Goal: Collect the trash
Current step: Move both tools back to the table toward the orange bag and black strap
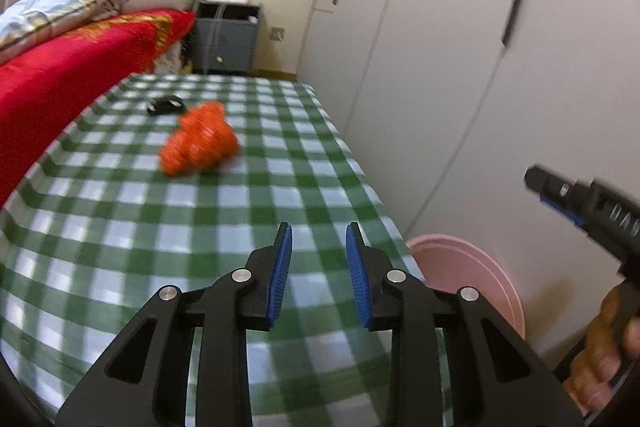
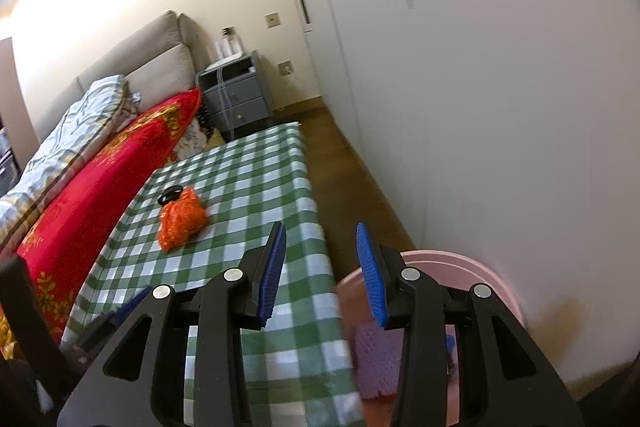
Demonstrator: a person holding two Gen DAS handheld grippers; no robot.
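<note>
Orange crumpled wrapper (image 1: 199, 138) lies uncollected near the table's (image 2: 256, 187) far left edge, beside a small black object (image 1: 165, 104). Pink bin (image 2: 492, 279) off the right edge already holds purple netting (image 2: 376, 359). Left gripper (image 1: 319, 277) and right gripper (image 2: 321, 277) both gape, empty.

I see a green-and-white checked tablecloth (image 1: 280, 195). On it lies an orange crinkled wrapper (image 1: 199, 143), with a small black object (image 1: 166, 105) just beyond. Beside the cloth's edge stands a pink bin (image 2: 472, 267) holding a purple mesh piece (image 2: 378, 359). A red blanket (image 2: 104, 183) with gold flowers borders the cloth.
</note>
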